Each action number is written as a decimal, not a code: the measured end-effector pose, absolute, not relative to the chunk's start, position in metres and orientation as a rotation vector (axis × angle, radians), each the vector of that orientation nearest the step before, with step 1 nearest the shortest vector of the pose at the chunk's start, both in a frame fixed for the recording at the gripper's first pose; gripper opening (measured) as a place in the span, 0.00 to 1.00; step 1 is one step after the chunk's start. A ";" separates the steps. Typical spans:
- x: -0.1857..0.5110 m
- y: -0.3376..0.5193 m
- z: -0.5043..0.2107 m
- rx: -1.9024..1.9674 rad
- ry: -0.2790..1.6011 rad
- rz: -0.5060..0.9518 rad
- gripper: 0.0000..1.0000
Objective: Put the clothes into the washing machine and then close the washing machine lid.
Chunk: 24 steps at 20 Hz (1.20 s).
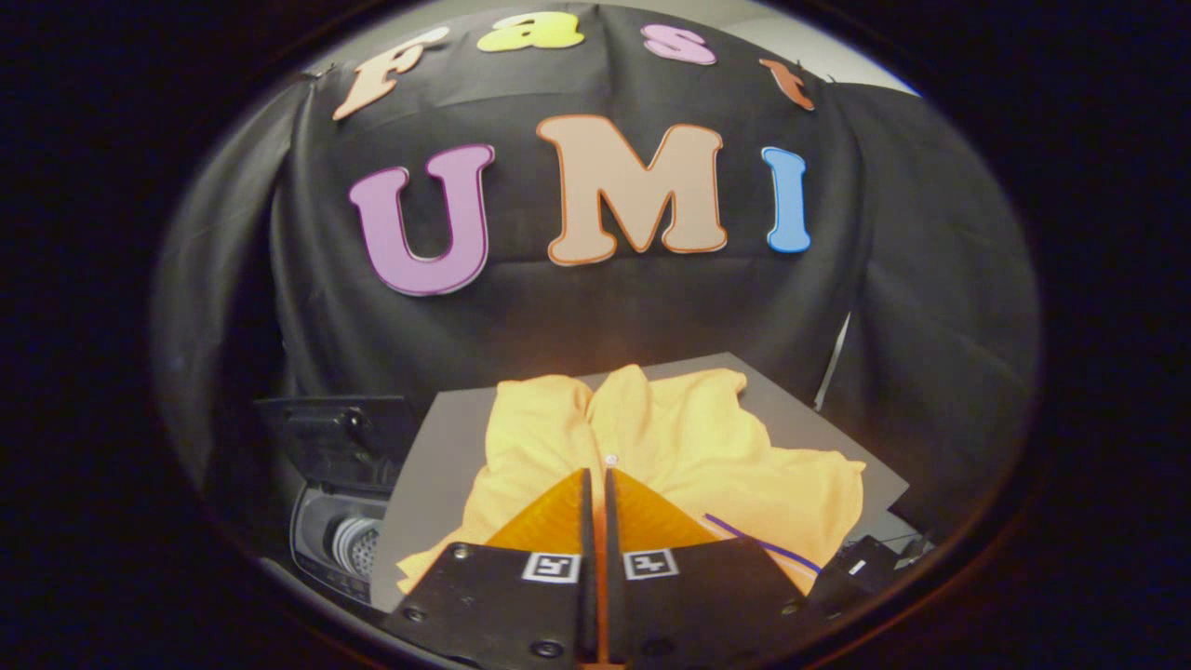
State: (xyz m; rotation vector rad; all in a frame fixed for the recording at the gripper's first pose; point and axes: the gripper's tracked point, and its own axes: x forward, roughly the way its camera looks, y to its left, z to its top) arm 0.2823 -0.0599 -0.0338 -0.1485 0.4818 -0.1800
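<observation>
A yellow-orange buttoned garment lies spread on a grey board, just ahead of and partly under my fingers. My gripper hovers over its near part with both orange fingers pressed together, tips close to a small white button; I cannot tell whether any cloth is pinched. To the left of the board, lower down, stands the washing machine with its dark lid raised and the pale drum showing inside.
The grey board's right corner juts out over a drop. A thin purple cord runs across the garment beside my right finger. A small dark device sits below the board at the right.
</observation>
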 end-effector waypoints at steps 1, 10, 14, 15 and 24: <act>0.283 -0.066 -0.042 -0.199 0.510 -0.186 0.25; 0.301 -0.082 -0.049 -0.142 0.521 -0.139 0.41; 0.296 -0.081 -0.042 -0.162 0.484 -0.163 0.05; 0.291 -0.078 -0.044 -0.163 0.493 -0.145 0.01; 0.271 -0.025 -0.028 0.288 0.354 0.034 0.00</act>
